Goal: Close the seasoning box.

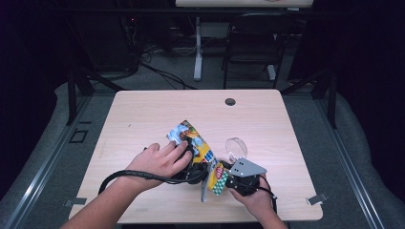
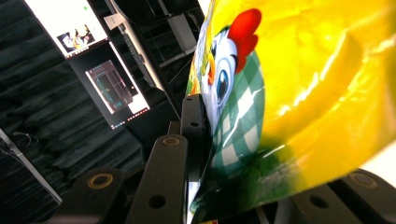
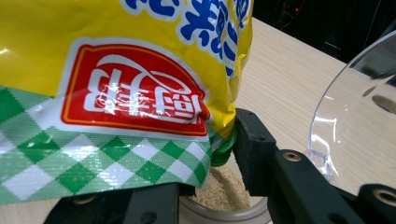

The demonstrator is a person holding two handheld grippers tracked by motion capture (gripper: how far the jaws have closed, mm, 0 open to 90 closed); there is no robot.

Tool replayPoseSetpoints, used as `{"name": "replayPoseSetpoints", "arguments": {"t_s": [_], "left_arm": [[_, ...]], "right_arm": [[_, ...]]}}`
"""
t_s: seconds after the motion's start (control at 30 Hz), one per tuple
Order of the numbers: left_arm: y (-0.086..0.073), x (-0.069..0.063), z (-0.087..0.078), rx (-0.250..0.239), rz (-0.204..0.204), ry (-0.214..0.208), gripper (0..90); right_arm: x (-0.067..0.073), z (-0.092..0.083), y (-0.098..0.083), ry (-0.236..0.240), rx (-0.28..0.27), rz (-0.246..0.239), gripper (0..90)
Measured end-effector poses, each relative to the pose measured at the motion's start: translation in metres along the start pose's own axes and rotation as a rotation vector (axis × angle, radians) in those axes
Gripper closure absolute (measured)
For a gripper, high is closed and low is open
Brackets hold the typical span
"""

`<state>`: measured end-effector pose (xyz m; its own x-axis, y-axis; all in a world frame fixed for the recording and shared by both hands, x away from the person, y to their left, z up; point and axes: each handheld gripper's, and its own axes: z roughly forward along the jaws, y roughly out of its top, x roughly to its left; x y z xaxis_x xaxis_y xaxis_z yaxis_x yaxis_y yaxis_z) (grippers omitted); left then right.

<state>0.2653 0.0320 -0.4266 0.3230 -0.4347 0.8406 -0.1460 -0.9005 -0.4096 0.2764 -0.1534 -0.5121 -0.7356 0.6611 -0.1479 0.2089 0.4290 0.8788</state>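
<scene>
Spill risk first: bag mouth sits low over a small container, and any tilt or slip of the grip could send powder past the rim onto the table.

High view: seasoning bag (image 1: pixel 203 155) held above the table (image 1: pixel 143 114) near its front edge, between both grippers. Left gripper (image 1: pixel 193 167) under the person's hand at the bag's middle; right gripper (image 1: pixel 228 180) at the bag's lower checked end. Clear lid (image 1: pixel 236 147) lies just beside.

Left gripper view: jaws clamped on the bag (image 2: pixel 299 93); one finger (image 2: pixel 192 121) presses flat against the film.

Right gripper view: jaws partly apart, pinching the bag's (image 3: pixel 116 93) checked corner; container (image 3: pixel 224 191) of tan granules directly below.
</scene>
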Motion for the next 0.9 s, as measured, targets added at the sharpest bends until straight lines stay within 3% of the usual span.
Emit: {"name": "replayPoseSetpoints", "arguments": {"t_s": [0.07, 0.9], "left_arm": [[-0.001, -0.001, 0.0, 0.0, 0.002, 0.013, 80.4], [-0.008, -0.016, 0.006, -0.002, -0.083, -0.035, 81.6]], "right_arm": [[0.0, 0.0, 0.0, -0.002, 0.002, -0.002, 70.7], [0.002, 0.001, 0.001, -0.005, -0.006, -0.011, 70.9]]}}
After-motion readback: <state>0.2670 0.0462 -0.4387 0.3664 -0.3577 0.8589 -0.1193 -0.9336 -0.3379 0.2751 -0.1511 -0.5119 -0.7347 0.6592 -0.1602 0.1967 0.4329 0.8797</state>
